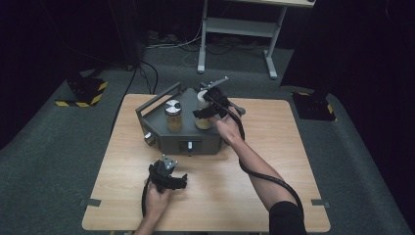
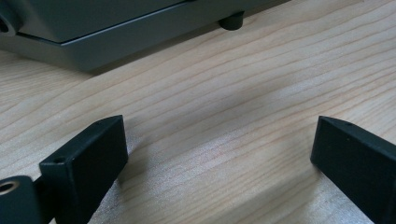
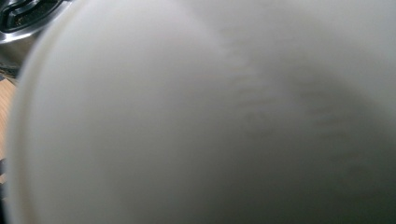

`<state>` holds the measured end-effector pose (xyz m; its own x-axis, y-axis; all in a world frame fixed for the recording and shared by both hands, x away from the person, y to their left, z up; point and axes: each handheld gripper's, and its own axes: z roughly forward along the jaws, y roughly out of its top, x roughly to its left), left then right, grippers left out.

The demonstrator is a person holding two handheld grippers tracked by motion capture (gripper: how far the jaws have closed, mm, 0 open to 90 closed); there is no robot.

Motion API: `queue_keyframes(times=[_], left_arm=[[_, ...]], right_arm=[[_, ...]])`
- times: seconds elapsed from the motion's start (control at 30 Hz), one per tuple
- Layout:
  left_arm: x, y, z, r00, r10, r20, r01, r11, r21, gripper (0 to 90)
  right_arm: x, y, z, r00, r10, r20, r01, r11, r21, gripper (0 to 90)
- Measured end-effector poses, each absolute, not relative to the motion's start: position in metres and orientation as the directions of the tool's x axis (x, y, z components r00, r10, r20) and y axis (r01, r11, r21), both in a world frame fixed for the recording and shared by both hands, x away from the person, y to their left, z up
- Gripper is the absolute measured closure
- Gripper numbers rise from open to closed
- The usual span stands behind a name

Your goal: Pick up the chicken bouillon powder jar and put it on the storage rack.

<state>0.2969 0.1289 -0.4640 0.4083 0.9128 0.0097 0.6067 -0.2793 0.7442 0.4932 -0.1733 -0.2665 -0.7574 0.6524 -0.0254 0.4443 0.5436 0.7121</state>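
Note:
A grey angular box (image 1: 195, 142) sits at the back middle of the wooden table (image 1: 284, 161). On it stand a jar with a silver lid (image 1: 172, 115) and a jar with a white lid (image 1: 201, 98). My right gripper (image 1: 208, 111) reaches over the box and is around the white-lidded jar; its jaws are hidden. In the right gripper view the blurred white lid (image 3: 210, 116) is very close, with the silver lid (image 3: 23, 16) at the top left. My left gripper (image 1: 178, 182) rests low on the table in front of the box, open (image 2: 219, 140), bare wood between its fingers (image 2: 88, 158).
The box has a knob (image 1: 149, 140) on its front left face, a bar handle (image 1: 156, 100) on its left side and a rubber foot (image 2: 232, 21) underneath. A black cable (image 1: 274, 178) trails along the right forearm. A white desk frame (image 1: 240, 29) stands on the floor behind.

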Motion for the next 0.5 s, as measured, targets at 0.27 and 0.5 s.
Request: queue_keyframes(times=[0.27, 0.5], left_arm=[[0.2969, 0.1289, -0.4640, 0.408, 0.913, 0.010, 0.607, -0.279, 0.744, 3.9], [0.2968, 0.1289, -0.4640, 0.408, 0.913, 0.010, 0.607, -0.279, 0.744, 3.9]], right_arm=[[0.4906, -0.1717, -0.2673, -0.758, 0.650, -0.041, 0.434, 0.551, 0.713, 31.6], [0.4869, -0.1695, -0.2685, -0.760, 0.648, -0.060, 0.421, 0.560, 0.714, 31.6]])
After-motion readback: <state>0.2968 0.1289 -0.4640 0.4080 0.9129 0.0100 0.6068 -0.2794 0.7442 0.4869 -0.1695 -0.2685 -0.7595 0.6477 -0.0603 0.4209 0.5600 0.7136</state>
